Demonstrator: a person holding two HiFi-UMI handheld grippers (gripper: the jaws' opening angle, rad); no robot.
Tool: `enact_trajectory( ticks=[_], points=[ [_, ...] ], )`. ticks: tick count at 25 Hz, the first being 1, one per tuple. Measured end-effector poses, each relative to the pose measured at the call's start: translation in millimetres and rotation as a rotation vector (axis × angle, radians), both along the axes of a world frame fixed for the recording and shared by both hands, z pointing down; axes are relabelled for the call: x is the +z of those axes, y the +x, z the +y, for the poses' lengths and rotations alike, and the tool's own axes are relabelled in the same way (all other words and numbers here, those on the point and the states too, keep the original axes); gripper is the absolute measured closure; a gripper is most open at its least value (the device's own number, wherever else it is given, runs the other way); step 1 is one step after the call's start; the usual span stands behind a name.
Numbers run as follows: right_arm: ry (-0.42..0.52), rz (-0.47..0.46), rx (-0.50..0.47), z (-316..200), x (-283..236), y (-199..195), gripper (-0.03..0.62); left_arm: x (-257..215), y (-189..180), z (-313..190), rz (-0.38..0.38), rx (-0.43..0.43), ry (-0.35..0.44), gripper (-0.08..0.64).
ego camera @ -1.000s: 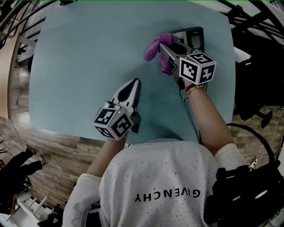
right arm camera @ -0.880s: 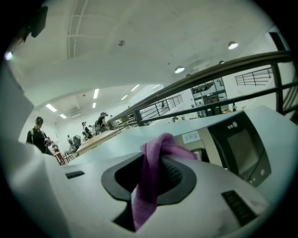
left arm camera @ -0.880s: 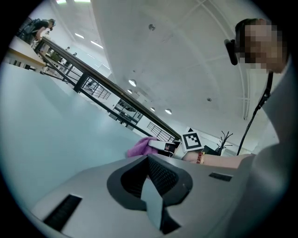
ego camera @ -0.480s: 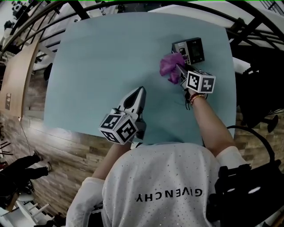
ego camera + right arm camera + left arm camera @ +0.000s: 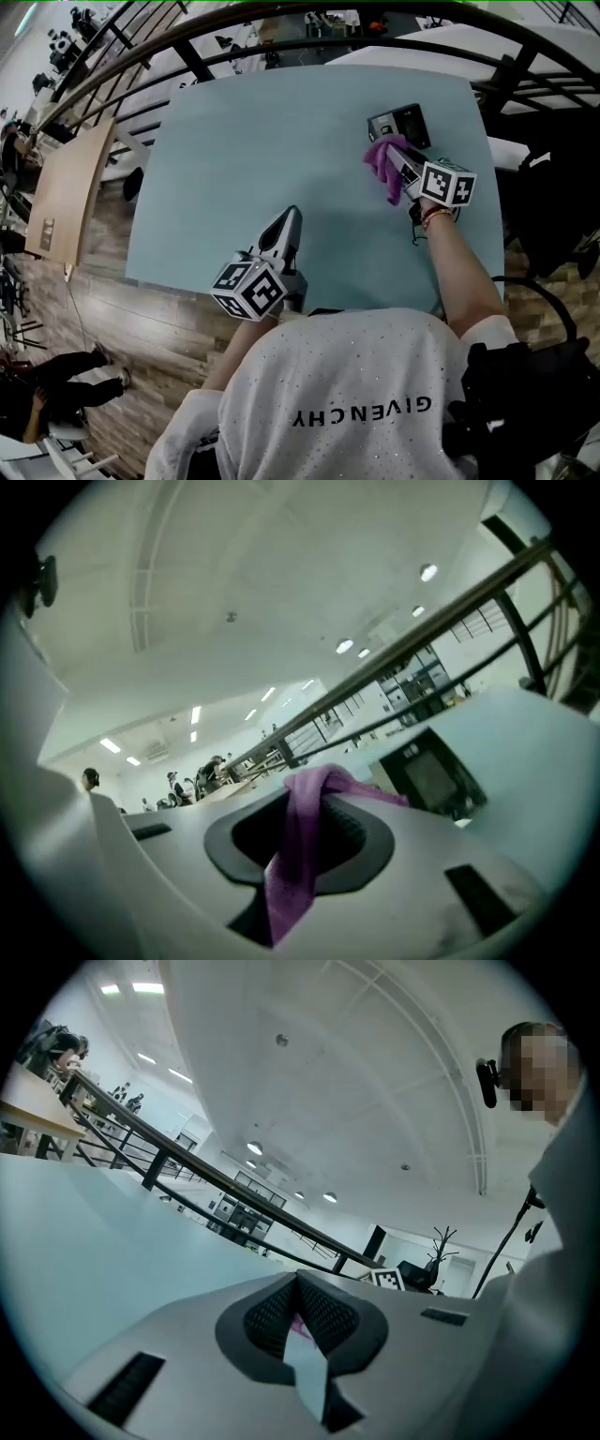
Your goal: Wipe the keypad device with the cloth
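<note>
One keypad device (image 5: 411,120) corner hidden under cloth (image 5: 383,160)

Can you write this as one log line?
right gripper: shut on cloth | cloth: beside keypad device | left gripper: shut, empty

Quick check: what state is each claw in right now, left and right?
Left claw: closed, nothing held.
Right claw: closed on the purple cloth.

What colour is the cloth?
Purple. The cloth shows best in the right gripper view.
</note>
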State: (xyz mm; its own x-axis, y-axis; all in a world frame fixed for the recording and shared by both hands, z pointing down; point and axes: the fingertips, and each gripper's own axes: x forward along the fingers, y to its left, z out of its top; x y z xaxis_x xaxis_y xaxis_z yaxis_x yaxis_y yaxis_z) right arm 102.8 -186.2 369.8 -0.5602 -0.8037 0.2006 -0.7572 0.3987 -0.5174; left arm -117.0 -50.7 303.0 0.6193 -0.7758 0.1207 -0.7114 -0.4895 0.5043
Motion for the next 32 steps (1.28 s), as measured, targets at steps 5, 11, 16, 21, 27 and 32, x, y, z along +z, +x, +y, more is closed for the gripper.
enact_trajectory(
  ticks=[5,11,16,21,27,32],
  points=[
    [0.193,0.258,-0.03,-36.4,-85.7,-9.7,0.515,-3.9,-12.8,-3.1,0.025,0.022,-0.024,0.56],
    [0.156,0.599,-0.126,-68.9,-81.5,-23.7,0.515,0.3,-32.9,-16.9,0.045,0.036,-0.063,0.56],
    [0.071,0.759,-0.202,-85.3,-40.5,-33.0,0.515,9.9,-45.7,-36.4,0.059,0.034,-0.072,0.56],
    [0.026,0.8,-0.224,-98.4,-8.4,-23.4,0.514,19.0,-55.5,-36.6,0.055,-0.029,-0.084,0.56],
    [-0.013,0.776,-0.245,-95.7,-4.9,33.6,0.512,-5.8,-11.3,-11.9,0.037,-0.111,-0.08,0.56],
    [-0.001,0.797,-0.194,-114.8,6.5,72.7,0.512,9.1,7.9,-4.2,0.026,-0.144,-0.092,0.56]
  ],
)
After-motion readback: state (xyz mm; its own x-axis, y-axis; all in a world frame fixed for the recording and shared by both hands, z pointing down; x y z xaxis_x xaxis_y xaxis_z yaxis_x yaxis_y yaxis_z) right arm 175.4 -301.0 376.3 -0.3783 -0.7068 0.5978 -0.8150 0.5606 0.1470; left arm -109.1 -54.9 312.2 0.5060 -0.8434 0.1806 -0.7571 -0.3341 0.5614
